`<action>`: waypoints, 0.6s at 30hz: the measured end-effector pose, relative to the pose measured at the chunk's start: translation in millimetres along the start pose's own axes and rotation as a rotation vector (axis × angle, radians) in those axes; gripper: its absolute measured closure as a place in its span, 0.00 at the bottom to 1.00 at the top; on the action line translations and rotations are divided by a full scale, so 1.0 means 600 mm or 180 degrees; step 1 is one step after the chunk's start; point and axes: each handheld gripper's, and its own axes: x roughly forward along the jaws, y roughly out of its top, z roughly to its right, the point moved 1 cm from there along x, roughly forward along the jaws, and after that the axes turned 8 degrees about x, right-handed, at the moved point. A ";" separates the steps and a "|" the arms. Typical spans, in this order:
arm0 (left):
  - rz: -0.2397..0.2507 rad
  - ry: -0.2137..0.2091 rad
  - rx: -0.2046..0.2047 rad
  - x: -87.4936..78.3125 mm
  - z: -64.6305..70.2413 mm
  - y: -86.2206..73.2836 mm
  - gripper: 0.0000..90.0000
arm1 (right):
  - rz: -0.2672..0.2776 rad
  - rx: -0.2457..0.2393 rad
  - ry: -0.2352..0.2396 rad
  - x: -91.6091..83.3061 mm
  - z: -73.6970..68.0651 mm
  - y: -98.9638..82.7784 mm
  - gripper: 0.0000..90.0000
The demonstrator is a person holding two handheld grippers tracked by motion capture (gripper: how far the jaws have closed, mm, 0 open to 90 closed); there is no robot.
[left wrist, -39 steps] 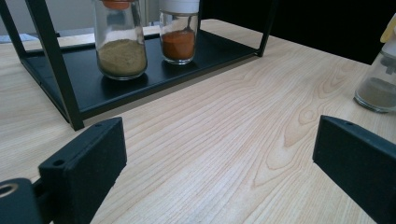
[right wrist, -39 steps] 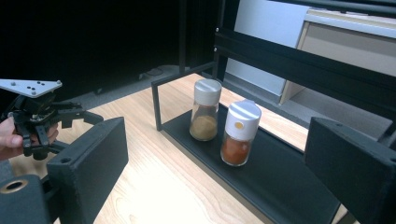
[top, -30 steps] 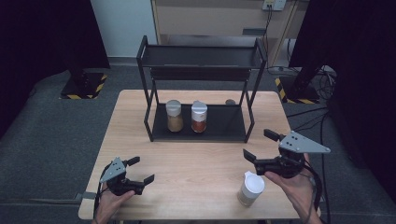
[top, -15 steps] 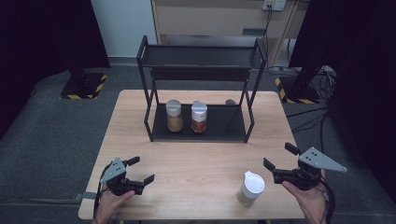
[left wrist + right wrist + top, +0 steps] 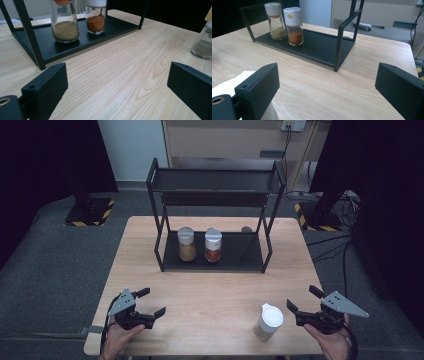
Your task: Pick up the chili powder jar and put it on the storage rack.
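A black two-shelf rack (image 5: 215, 180) stands at the back middle of the wooden table (image 5: 210, 290). Its lower shelf holds a jar of tan powder (image 5: 187, 245) (image 5: 64, 22) (image 5: 275, 21) and, beside it, a jar of red powder (image 5: 213, 246) (image 5: 95, 17) (image 5: 294, 25). A third jar with a white lid (image 5: 268, 321) (image 5: 203, 40) (image 5: 232, 82) stands upright near the front right. My right gripper (image 5: 303, 298) (image 5: 327, 85) is just right of that jar, open and empty. At the front left my left gripper (image 5: 151, 302) (image 5: 117, 85) rests, also open and empty.
A small dark object (image 5: 246, 229) lies on the table behind the rack's right leg. The rack's upper shelf is bare, as is the right half of the lower shelf (image 5: 240, 252). Bare tabletop lies between the rack and the grippers.
My right gripper has pulled back to the right and toward the front edge, away from the white-lidded jar, which stays upright in place. The left gripper has not moved.
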 end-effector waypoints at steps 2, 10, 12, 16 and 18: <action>-0.0001 0.0000 0.0005 0.000 0.000 0.000 0.03 | 0.0001 -0.0008 -0.0010 0.001 0.001 -0.006 0.07; -0.0022 -0.0006 0.0042 0.001 0.002 0.002 0.03 | -0.0086 -0.0041 -0.0011 0.011 0.006 -0.026 0.07; -0.0014 -0.0006 0.0037 0.001 0.001 0.002 0.03 | -0.0085 -0.0011 0.0006 0.013 0.010 -0.031 0.07; -0.0008 -0.0011 0.0042 0.001 0.001 0.002 0.03 | -0.0085 -0.0035 0.0058 0.016 0.014 -0.038 0.07; -0.0006 -0.0016 0.0050 0.002 0.002 0.002 0.03 | -0.0107 -0.0088 0.0082 0.019 0.014 -0.039 0.07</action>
